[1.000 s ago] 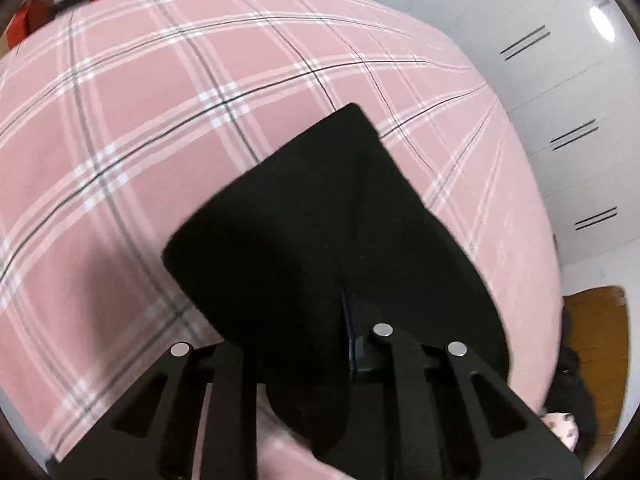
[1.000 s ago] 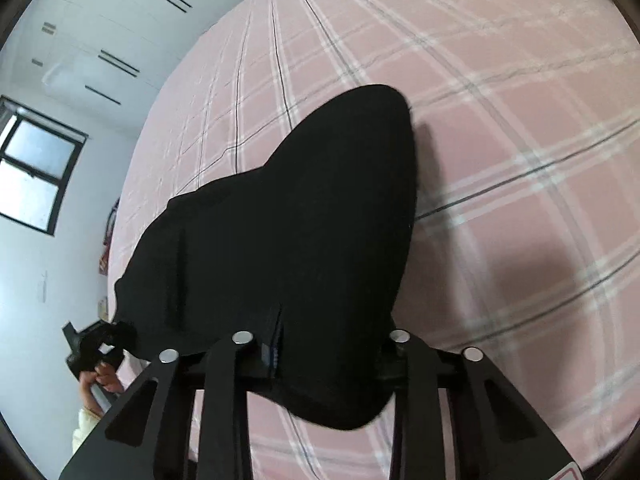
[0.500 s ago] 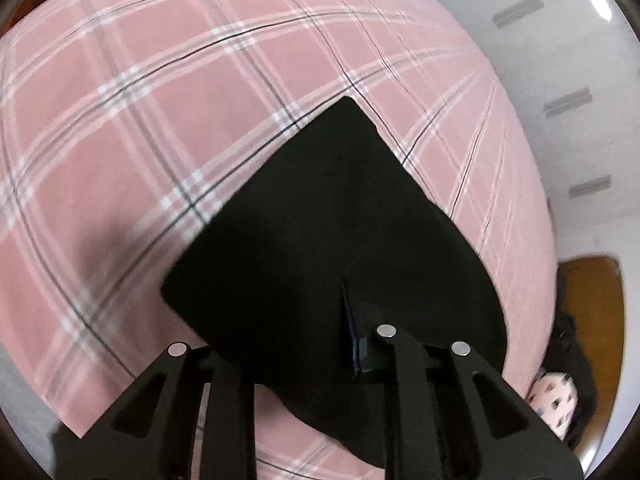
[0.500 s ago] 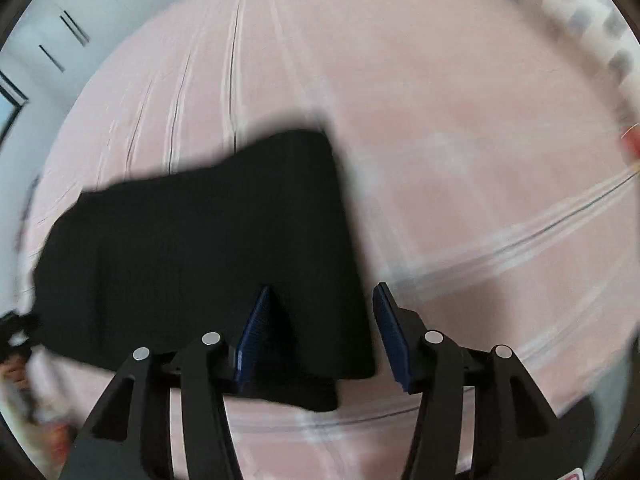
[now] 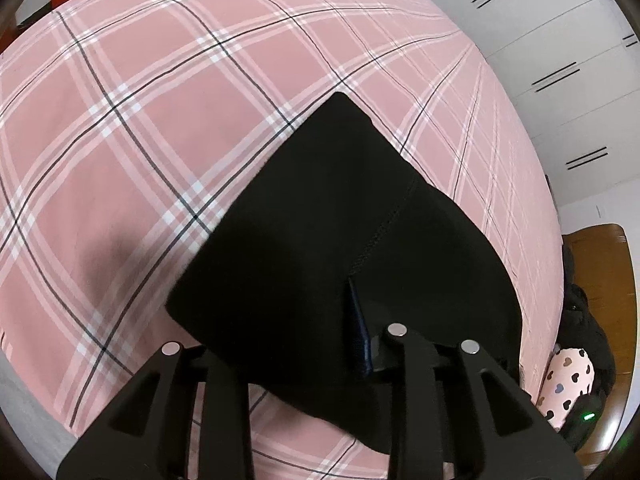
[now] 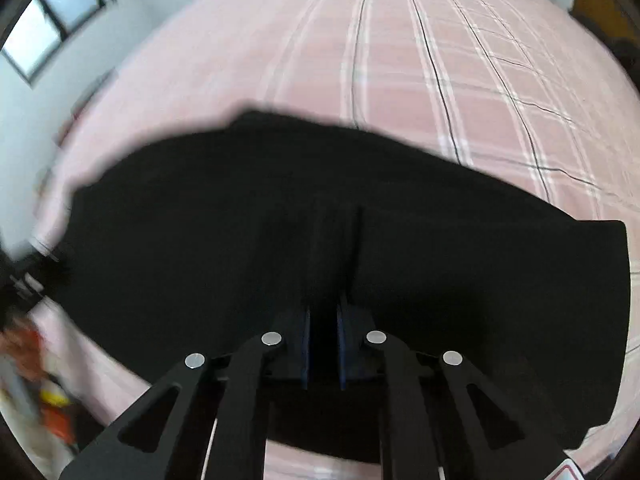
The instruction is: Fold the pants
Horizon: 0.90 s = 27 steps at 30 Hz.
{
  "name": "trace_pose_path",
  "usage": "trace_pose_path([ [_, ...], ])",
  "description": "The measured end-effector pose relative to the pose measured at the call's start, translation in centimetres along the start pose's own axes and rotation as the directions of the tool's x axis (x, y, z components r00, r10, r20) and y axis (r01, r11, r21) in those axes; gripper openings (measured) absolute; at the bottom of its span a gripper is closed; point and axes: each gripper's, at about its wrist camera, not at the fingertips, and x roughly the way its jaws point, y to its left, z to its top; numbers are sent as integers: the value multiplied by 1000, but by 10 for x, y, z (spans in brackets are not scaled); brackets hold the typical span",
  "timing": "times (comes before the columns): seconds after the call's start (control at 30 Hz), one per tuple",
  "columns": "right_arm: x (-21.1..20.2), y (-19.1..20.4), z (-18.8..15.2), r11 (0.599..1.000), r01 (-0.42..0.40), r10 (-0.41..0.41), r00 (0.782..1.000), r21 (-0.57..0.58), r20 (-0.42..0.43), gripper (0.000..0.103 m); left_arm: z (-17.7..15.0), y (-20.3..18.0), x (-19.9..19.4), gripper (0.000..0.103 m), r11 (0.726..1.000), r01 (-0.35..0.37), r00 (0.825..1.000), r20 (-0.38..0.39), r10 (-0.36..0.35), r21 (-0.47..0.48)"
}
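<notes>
left gripper (image 5: 320,344): jaws opening, black cloth between them; only the right blue pad shows, so contact cannot be judged.
pants (image 5: 340,248): folded dark slab on the pink plaid bedspread (image 5: 120,128), running from the fingers toward 12 o'clock.
right gripper (image 6: 323,344): jaws together, nothing visibly pinched.
pants, right view (image 6: 440,264): long axis 9-to-3, directly under the fingers.
pose: both point steeply down; both hover close above the cloth.
</notes>
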Motion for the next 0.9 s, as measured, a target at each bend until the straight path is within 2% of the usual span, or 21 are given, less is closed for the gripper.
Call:
trace_pose_path([
  [0.07, -2, 12, 5, 999, -47, 47, 999, -5, -3, 12, 0, 1, 3, 29, 1000, 6, 1000, 9, -6, -8],
  [0.13, 24, 18, 2, 995, -104, 104, 991, -2, -88, 24, -2, 1, 4, 29, 1000, 1, 1000, 20, -1, -4],
  [0.17, 39, 18, 0, 995, -95, 93, 987, -13, -131, 35, -3, 0, 4, 30, 1000, -3, 1000, 22, 3, -1],
  [0.23, 38, 23, -6, 995, -67, 62, 995, -73, -78, 34, -3, -1, 4, 31, 1000, -12, 1000, 23, 12, 4],
  [0.27, 29, 23, -9, 995, -73, 69, 996, -75, -65, 40, -3, -1, 2, 33, 1000, -12, 1000, 22, 12, 5],
  [0.3, 21, 21, -12, 995, -77, 74, 996, -66, -53, 51, -3, 0, 2, 34, 1000, -7, 1000, 19, 7, 3],
  [0.4, -10, 8, -24, 995, -87, 87, 996, -44, 7, 65, -4, 4, 2, 34, 1000, 13, 1000, 17, -13, -7],
  [0.47, -24, -7, -33, 998, -53, 53, 998, -17, 23, 77, -4, 5, 5, 32, 999, 25, 999, 25, -25, -24],
  [0.5, -26, -12, -37, 999, -40, 40, 999, -4, 13, 77, -3, 5, 5, 25, 999, 37, 999, 28, -36, -36],
  [0.57, -32, -23, -45, 998, -49, 49, 999, 32, 1, 77, -5, 7, 2, 20, 995, 78, 996, 40, -76, -68],
  [0.7, -30, -32, -55, 998, -38, 38, 999, 52, -7, 77, -9, -14, -23, 18, 995, 92, 991, 104, -89, -28],
  [0.8, -40, -40, -63, 997, -47, 47, 999, 65, 6, 77, -14, -57, -54, 18, 991, 110, 980, 156, -120, 74],
  [0.9, -54, -51, -63, 995, -59, 56, 998, 79, 39, 77, -32, -122, -86, 18, 962, 108, 969, 189, -158, 252],
])
